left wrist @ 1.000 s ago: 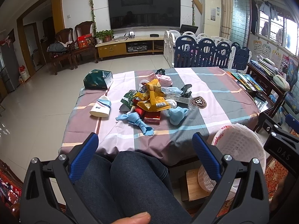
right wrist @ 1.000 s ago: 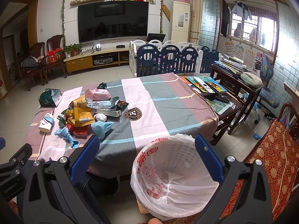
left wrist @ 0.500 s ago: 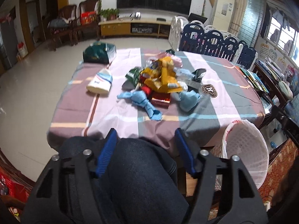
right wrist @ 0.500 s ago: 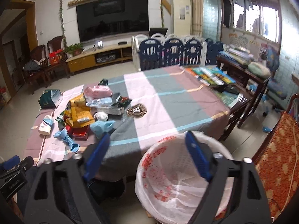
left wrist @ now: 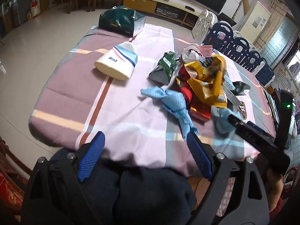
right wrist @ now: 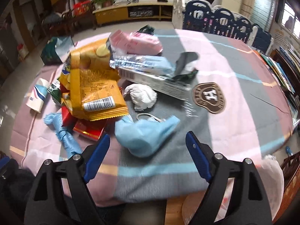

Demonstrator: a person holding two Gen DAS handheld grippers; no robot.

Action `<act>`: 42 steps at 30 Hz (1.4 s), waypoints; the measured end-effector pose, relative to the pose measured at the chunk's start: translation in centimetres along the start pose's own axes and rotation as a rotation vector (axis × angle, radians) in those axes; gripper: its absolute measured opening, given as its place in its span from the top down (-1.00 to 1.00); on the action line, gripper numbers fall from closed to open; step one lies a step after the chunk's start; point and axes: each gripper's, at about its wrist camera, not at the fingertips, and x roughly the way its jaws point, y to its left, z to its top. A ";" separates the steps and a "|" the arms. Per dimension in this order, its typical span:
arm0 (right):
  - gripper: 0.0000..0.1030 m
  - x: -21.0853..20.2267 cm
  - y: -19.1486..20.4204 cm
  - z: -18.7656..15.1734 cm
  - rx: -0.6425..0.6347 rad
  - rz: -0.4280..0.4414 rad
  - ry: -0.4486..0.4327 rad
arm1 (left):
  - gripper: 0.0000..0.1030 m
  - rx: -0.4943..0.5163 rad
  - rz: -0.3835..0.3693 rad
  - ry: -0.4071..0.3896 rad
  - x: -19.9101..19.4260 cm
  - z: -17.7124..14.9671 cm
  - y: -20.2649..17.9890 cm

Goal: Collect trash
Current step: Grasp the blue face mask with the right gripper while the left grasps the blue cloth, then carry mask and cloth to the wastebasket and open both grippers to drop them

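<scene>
Reaching in over the near table (right wrist: 234,131) edge with both tools, nothing held. Left gripper (left wrist: 145,140) spread wide, jaws just reopening, bare cloth between them; twisted blue rag (left wrist: 176,105) just beyond its right pad. Right gripper (right wrist: 148,146) likewise parted and just reopening, nothing clamped, hovering at the crumpled blue mask (right wrist: 144,133). Trash heaped mid-table: yellow bag (right wrist: 93,88) lying over red packs (right wrist: 88,129), white wad (right wrist: 142,95), long box (right wrist: 153,80), pink pack (right wrist: 140,43), green wrapper (left wrist: 166,65). Bin liner (right wrist: 271,170) barely peeking in at the lower right, below the table edge.

Likely slips from here:
- Pinching tablecloth along with the soft mask, dragging the whole heap toward the edge.
- Catching only a mask strap, so dangling and dropping short of the bin.
- Snagging the rag by one end and tugging the red packs stacked against it.
- Clashing tools, both working close together at the same pile.
- Sweeping up the striped hat (left wrist: 118,63) or dark green bag (left wrist: 121,20), possibly not trash at all.
</scene>
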 end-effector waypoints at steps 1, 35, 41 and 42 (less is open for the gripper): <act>-0.59 0.5 0.0 0.0 -0.003 -0.003 0.008 | -0.80 0.005 -0.005 0.005 0.5 0.5 -0.4; 0.55 -14.0 -6.8 -5.0 0.124 0.124 -0.182 | 0.85 0.184 0.048 -0.143 -3.9 0.9 -7.0; 0.55 -19.5 -9.8 -7.4 0.145 0.062 -0.246 | 0.85 0.305 -0.013 -0.215 -10.2 -3.1 -12.2; 0.55 -20.2 -10.4 -7.8 0.153 0.053 -0.254 | 0.85 0.323 -0.034 -0.221 -11.0 -3.8 -13.1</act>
